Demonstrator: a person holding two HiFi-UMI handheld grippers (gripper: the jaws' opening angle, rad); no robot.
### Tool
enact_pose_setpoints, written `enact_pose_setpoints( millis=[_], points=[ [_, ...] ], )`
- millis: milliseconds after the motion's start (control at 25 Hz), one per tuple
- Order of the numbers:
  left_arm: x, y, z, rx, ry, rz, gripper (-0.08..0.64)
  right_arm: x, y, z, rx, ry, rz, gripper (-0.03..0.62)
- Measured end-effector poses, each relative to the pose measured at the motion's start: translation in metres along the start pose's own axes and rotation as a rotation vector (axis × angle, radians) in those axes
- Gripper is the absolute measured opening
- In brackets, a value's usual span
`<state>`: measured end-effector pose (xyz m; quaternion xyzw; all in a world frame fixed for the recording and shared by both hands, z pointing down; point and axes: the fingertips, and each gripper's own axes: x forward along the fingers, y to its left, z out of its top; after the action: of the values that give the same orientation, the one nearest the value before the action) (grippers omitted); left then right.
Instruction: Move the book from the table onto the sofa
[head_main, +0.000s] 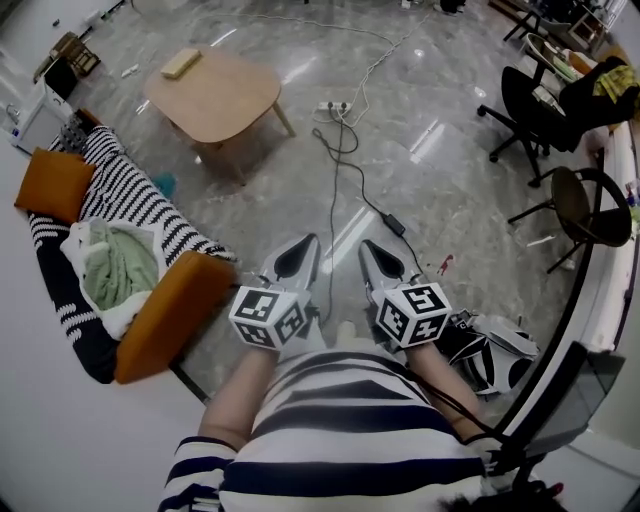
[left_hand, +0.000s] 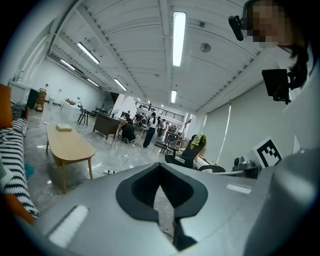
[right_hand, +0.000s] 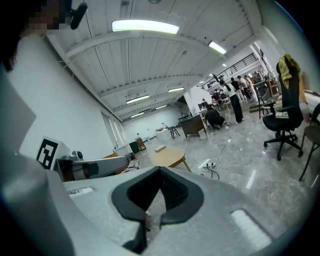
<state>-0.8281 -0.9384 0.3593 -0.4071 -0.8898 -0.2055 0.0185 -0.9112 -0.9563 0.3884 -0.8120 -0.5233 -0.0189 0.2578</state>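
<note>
A pale yellow book (head_main: 181, 63) lies on the far left corner of a low wooden table (head_main: 225, 100); the same book (left_hand: 63, 127) shows small on the table in the left gripper view, and again (right_hand: 159, 148) in the right gripper view. A striped sofa (head_main: 120, 215) with orange cushions stands at the left. My left gripper (head_main: 297, 260) and right gripper (head_main: 374, 265) hang side by side over the floor, well short of the table. Both are shut and hold nothing.
A power strip and black cables (head_main: 335, 120) run across the marble floor between me and the table. Black office chairs (head_main: 535, 105) stand at the right, and a bag (head_main: 490, 355) lies by my right side. People (left_hand: 135, 130) work at desks far off.
</note>
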Motion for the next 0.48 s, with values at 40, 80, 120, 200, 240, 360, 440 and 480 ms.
enact_pose_setpoints(
  millis=[40,80,120,200,240,360,440,480],
  points=[
    [0.005,0.002,0.001,0.001,0.003,-0.002,0.002,0.004,-0.004,0.002,-0.01,0.004,-0.004,0.002],
    [0.01,0.004,0.002,0.002,0.007,-0.006,0.002,0.008,-0.007,0.003,-0.017,0.009,-0.008,0.002],
    [0.016,0.006,0.005,0.005,0.011,-0.012,0.002,0.014,-0.01,0.006,-0.021,0.013,-0.01,0.002],
    [0.027,0.013,0.012,0.007,0.014,-0.028,0.002,0.026,-0.013,0.012,-0.03,0.015,-0.011,0.002],
    [0.033,0.018,0.015,0.008,0.013,-0.036,0.002,0.033,-0.013,0.016,-0.038,0.014,-0.012,0.002],
    [0.051,0.034,0.024,0.005,0.012,-0.055,0.002,0.055,-0.017,0.027,-0.075,0.016,-0.025,0.002],
    [0.062,0.045,0.032,0.007,0.01,-0.069,0.002,0.07,-0.021,0.035,-0.088,0.017,-0.036,0.002],
    [0.068,0.051,0.038,0.009,0.006,-0.076,0.002,0.078,-0.022,0.04,-0.092,0.016,-0.038,0.002]
  ],
)
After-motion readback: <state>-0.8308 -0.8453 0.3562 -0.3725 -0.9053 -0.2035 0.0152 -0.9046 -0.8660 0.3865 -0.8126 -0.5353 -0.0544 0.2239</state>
